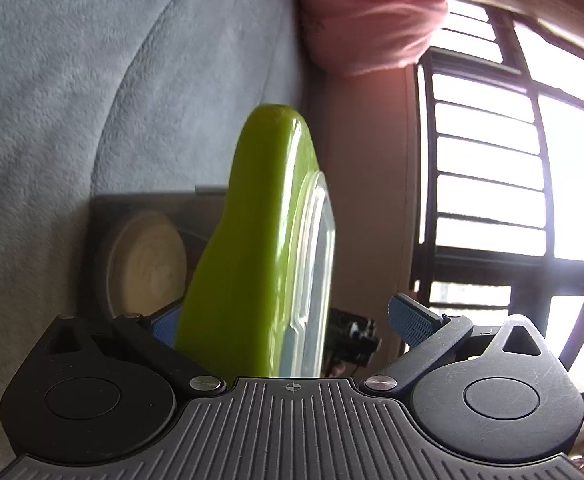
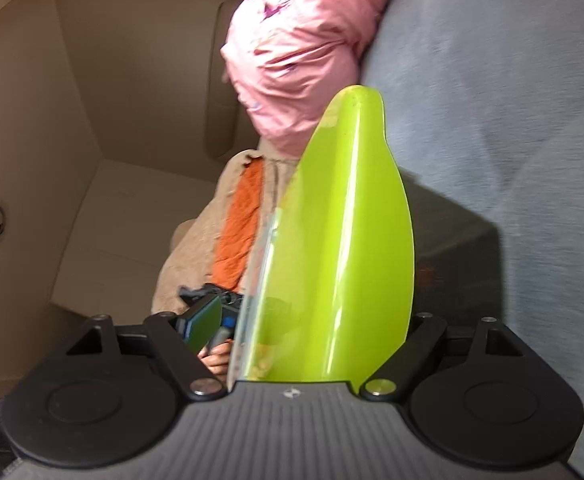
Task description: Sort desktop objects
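Observation:
A lime-green flat box with a clear lid (image 1: 260,240) stands on edge between both grippers; it also shows in the right wrist view (image 2: 343,240). My left gripper (image 1: 284,328) is open, with the box leaning against its left pad and its right finger (image 1: 411,324) well clear of the lid. My right gripper (image 2: 311,324) is open too, with the box resting toward its hidden right finger and its left finger (image 2: 204,320) apart from the lid. The box seems propped between the two tools rather than pinched.
A grey sofa cushion (image 1: 72,100) fills the left. A pink garment (image 2: 292,52) hangs above. A round beige lid or dish (image 1: 148,264) sits on a dark table (image 1: 104,208). A barred window (image 1: 511,184) is right. A beige and orange cloth (image 2: 236,224) lies below.

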Action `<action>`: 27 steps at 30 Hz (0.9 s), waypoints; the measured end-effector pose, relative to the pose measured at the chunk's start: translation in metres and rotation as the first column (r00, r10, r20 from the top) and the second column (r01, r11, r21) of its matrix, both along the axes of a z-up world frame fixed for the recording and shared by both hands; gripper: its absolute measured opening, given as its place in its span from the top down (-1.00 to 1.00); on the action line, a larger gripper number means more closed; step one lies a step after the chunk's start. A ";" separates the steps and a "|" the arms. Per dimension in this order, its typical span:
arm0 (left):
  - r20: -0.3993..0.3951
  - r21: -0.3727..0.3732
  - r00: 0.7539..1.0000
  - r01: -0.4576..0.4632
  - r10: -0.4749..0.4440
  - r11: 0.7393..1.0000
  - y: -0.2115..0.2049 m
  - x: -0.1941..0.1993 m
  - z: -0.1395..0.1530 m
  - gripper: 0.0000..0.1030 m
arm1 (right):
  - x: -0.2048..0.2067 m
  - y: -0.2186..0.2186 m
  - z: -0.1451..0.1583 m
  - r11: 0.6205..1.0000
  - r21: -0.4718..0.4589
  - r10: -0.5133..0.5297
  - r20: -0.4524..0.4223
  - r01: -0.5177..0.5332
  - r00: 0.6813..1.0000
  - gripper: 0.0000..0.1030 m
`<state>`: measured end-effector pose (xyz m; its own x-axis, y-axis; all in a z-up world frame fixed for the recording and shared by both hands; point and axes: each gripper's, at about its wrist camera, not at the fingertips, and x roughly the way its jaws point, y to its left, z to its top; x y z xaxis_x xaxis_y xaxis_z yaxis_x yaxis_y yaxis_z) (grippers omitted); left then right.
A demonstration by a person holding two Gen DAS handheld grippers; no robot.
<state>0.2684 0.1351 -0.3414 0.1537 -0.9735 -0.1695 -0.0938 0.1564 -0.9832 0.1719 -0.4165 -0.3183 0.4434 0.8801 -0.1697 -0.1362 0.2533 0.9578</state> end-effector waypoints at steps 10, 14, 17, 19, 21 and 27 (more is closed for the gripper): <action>0.031 0.118 0.999 -0.021 0.018 0.993 0.011 0.008 0.020 -1.00 | 0.026 0.031 0.005 1.000 -0.019 -0.004 0.004 0.004 1.000 -0.61; 0.040 0.033 0.999 0.013 -0.014 0.999 -0.002 -0.005 0.021 -1.00 | 0.011 0.024 0.003 0.998 -0.055 -0.009 -0.017 0.008 1.000 -0.54; 0.021 0.059 0.998 0.060 -0.062 0.996 -0.018 -0.017 0.015 -1.00 | -0.009 0.010 0.003 0.998 -0.058 -0.040 -0.018 0.038 0.999 -0.53; -0.014 0.086 0.996 0.086 -0.085 0.993 -0.025 -0.024 0.004 -1.00 | -0.016 0.001 0.008 0.995 -0.073 -0.064 -0.016 0.063 0.998 -0.59; -0.035 0.067 0.997 0.065 -0.062 0.996 -0.026 -0.031 -0.001 -1.00 | -0.021 -0.005 0.015 0.991 -0.102 -0.084 -0.017 0.082 0.996 -0.67; -0.059 0.108 0.996 -0.067 0.073 0.992 -0.007 -0.041 0.004 -1.00 | -0.032 0.005 0.021 0.951 -0.308 -0.061 -0.133 0.017 0.989 -0.75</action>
<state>0.2272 0.1283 -0.3376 0.2067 -0.9369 -0.2820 -0.1687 0.2498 -0.9535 0.1403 -0.4118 -0.2976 0.4293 0.7587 -0.4900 0.0084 0.5392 0.8421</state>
